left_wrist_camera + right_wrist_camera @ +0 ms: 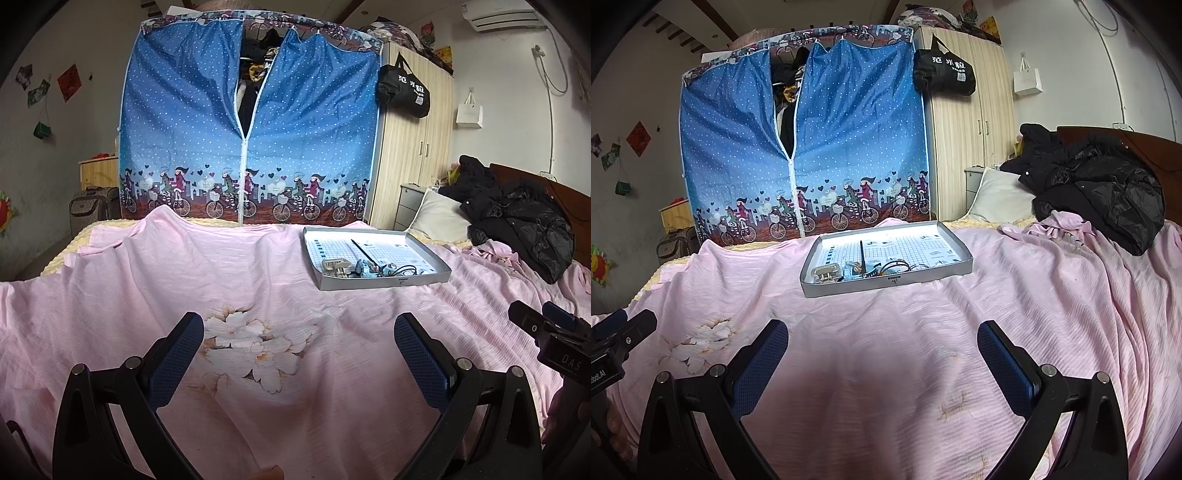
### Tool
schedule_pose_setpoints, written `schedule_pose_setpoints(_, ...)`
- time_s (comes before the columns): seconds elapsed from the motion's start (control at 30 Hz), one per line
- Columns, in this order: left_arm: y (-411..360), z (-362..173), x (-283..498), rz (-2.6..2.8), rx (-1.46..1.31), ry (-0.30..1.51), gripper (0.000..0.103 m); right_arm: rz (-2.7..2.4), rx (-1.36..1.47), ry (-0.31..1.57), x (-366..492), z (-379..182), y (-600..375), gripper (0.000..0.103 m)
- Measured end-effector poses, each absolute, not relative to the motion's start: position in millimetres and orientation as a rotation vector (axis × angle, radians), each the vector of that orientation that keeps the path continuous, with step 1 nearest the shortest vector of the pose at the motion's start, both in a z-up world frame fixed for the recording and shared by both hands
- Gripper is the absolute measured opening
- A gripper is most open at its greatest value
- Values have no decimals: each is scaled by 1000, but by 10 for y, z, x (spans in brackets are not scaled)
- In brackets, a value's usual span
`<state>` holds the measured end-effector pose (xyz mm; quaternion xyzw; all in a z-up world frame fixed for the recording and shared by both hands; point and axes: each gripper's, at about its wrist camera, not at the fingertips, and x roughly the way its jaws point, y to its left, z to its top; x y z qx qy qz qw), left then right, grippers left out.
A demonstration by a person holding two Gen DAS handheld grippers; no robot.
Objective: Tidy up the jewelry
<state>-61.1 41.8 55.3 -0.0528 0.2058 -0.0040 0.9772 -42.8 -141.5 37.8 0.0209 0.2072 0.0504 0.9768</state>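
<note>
1. Both grippers, left gripper point(299, 354) and right gripper point(882, 354), are spread and empty, near you; the jewelry point(864, 271) sits tangled along the tray's point(956, 271) near edge, far off.
2. Pinch one piece and the tangle may drag others out.
3. Pressing down could tip the light tray on the soft bed point(886, 325).

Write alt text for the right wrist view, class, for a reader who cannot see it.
An open right gripper hovers over a pink bedsheet, empty, facing a shallow grey tray with small jewelry pieces piled along its near edge. Behind the bed stands a blue fabric wardrobe; black coats lie at right.
</note>
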Motion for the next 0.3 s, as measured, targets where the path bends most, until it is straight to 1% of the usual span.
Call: schedule_pose_setpoints(0.3,376,553,-605,14,-53,418,101,102,44,420,-435,376,-1418,103)
